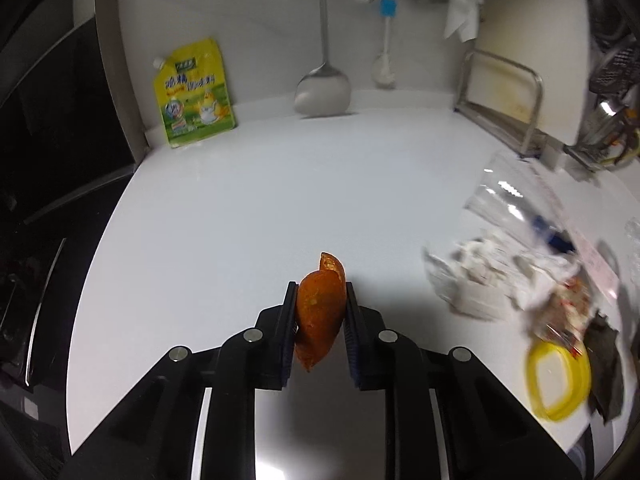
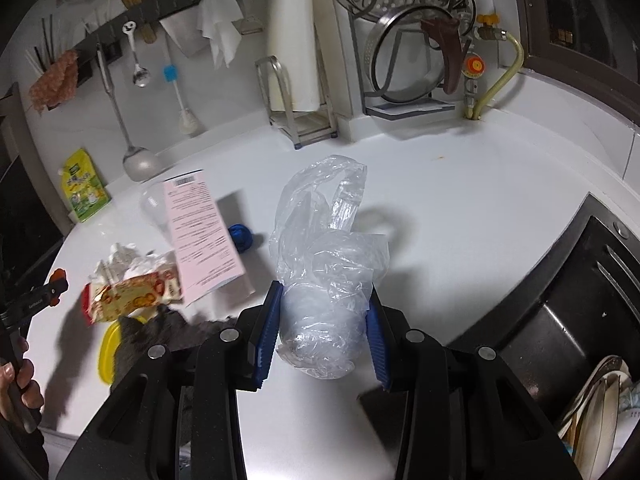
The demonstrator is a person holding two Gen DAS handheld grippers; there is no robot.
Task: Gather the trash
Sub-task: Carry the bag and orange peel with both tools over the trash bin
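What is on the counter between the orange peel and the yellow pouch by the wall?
Nothing: in the left wrist view the white counter is bare between the orange peel, pinched in the left tongs, and the yellow pouch.

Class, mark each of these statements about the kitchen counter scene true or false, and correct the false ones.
1. The left gripper holds an orange peel. True.
2. The right gripper is empty. False: its fingers clamp a crumpled clear plastic bag.
3. A yellow pouch leans against the wall. True.
4. The pink leaflet lies in the sink. False: it lies on the white counter.
5. The spatula hanging on the wall is red. False: it is metal grey.
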